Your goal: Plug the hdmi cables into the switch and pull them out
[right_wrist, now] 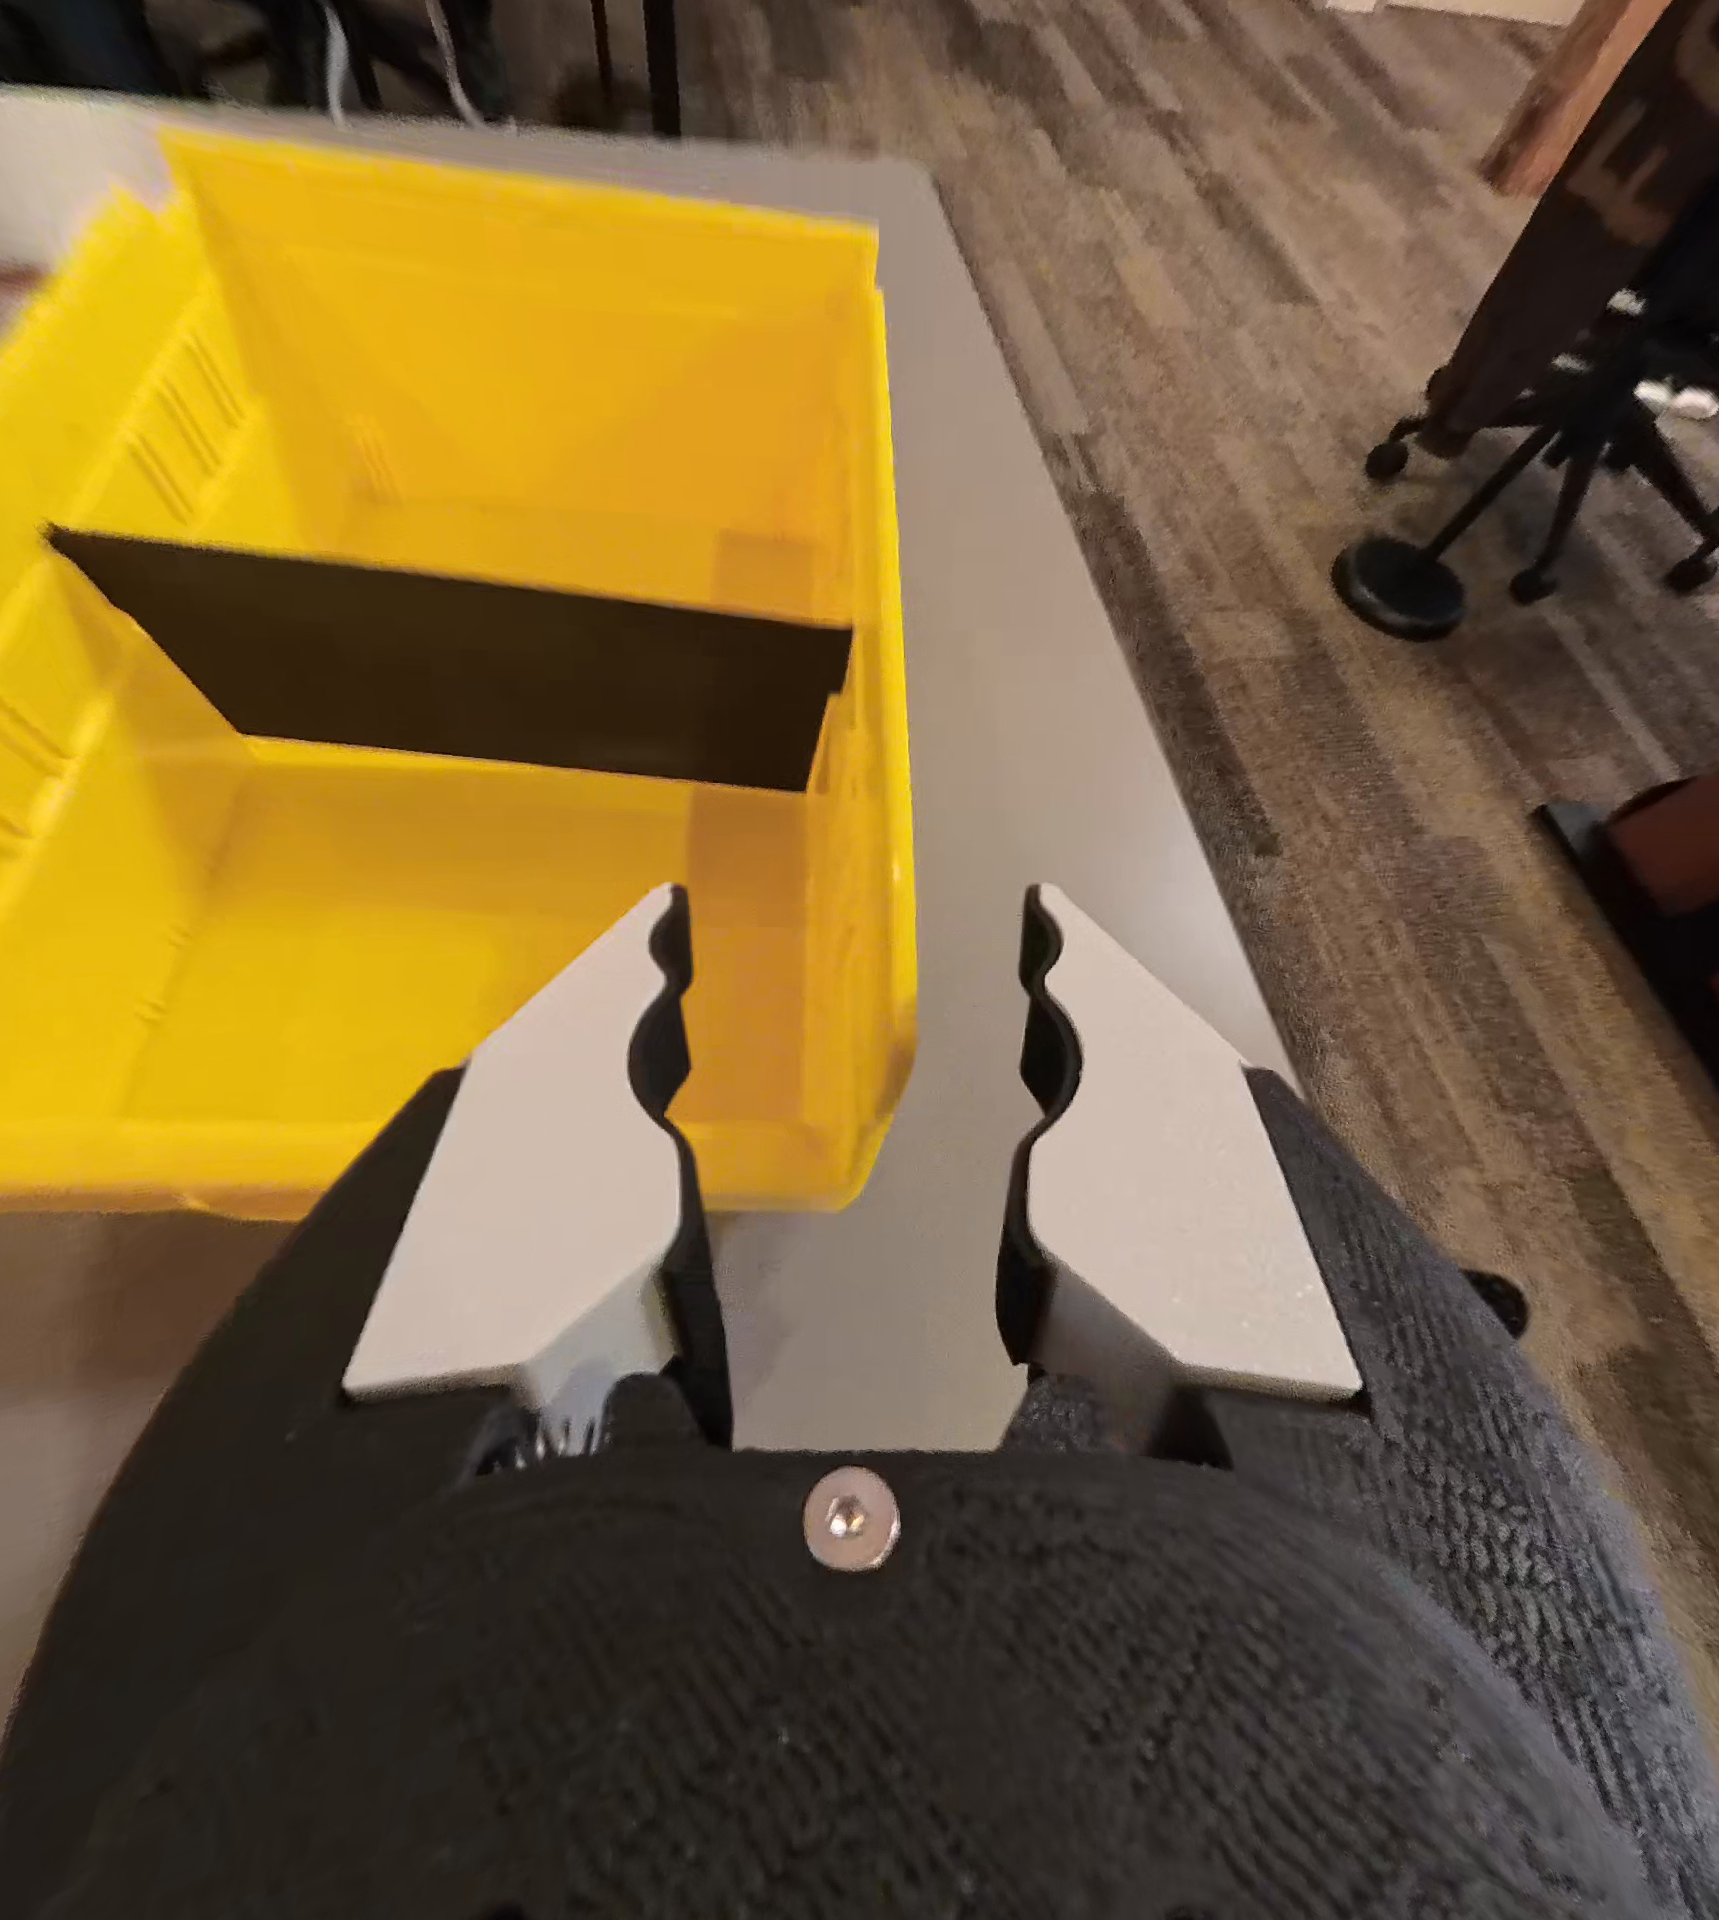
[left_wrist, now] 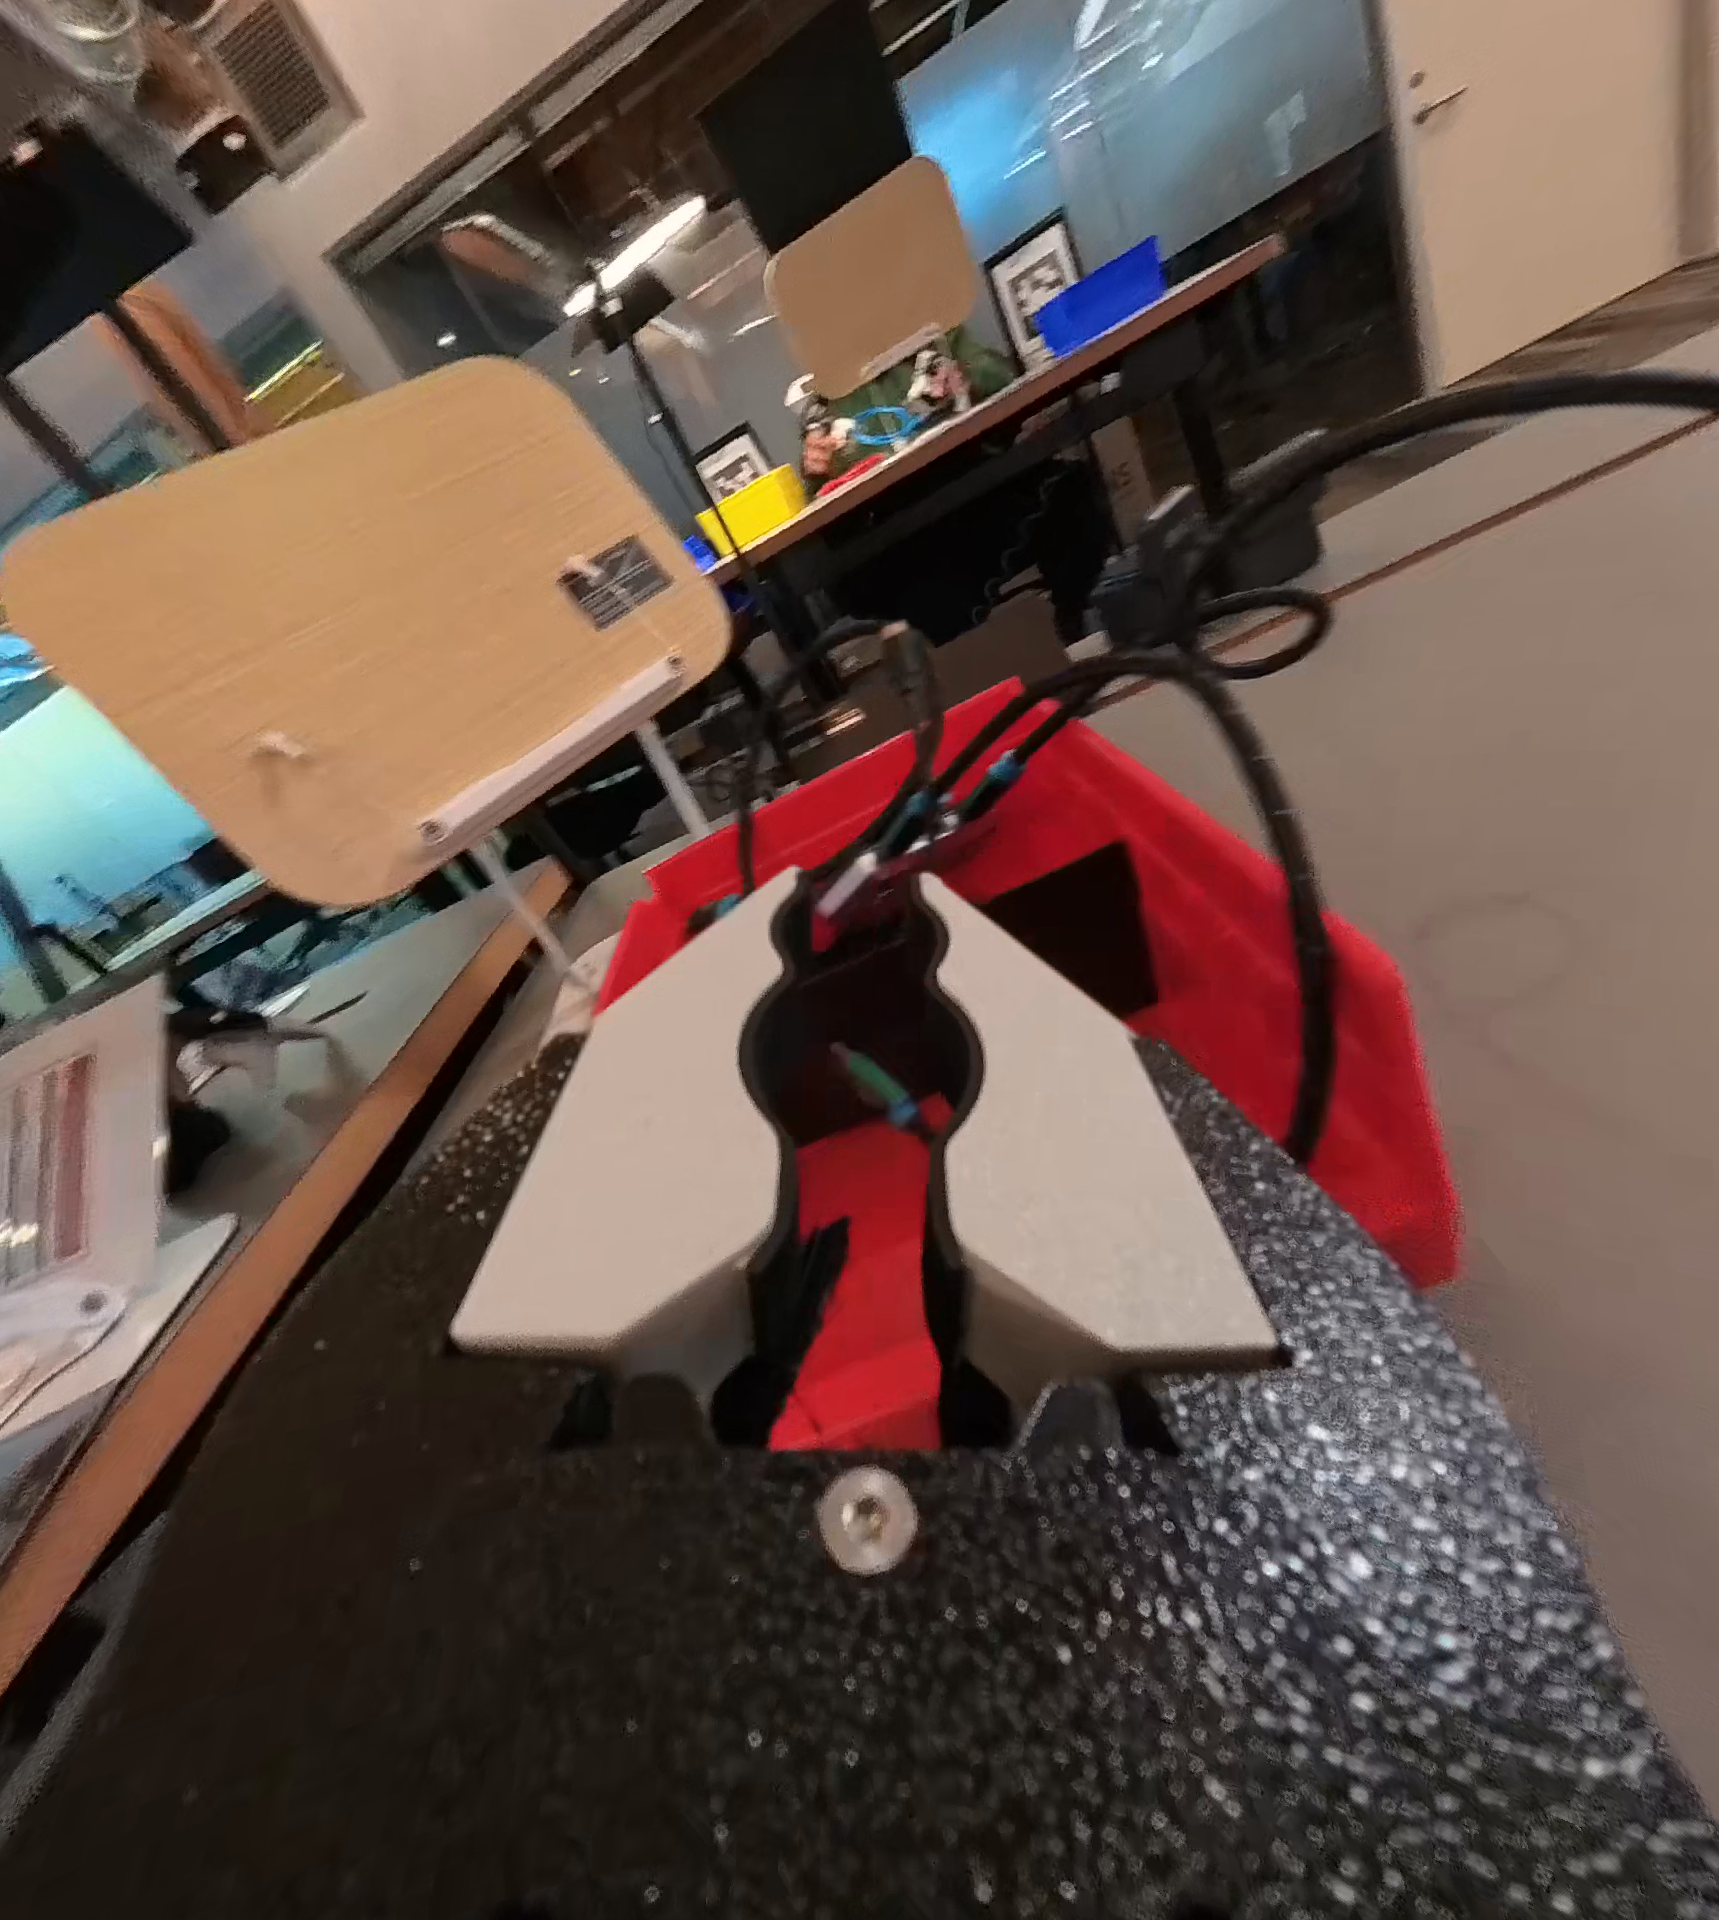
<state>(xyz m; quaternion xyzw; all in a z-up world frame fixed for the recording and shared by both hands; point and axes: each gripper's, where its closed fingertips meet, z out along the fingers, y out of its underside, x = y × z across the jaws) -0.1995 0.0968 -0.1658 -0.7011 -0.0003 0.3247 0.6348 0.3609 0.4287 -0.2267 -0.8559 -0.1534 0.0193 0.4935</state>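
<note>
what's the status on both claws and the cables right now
Left claw shut on small dark red switch, black hdmi cables attached, over red plastic bin. Right claw open, empty, at yellow plastic bin. Nothing blocking.

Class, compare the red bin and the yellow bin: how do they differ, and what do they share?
The red bin has black cables hanging into it; the yellow bin lies empty. The left tongs hang closed over the red bin; the right tongs gape beside the yellow bin's corner. Both are plastic with black dividers.

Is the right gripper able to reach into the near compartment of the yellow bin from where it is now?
Probably yes. The right gripper is open and holds nothing, right over the near corner of the yellow bin. The near compartment looks empty, and nothing blocks the way.
</note>
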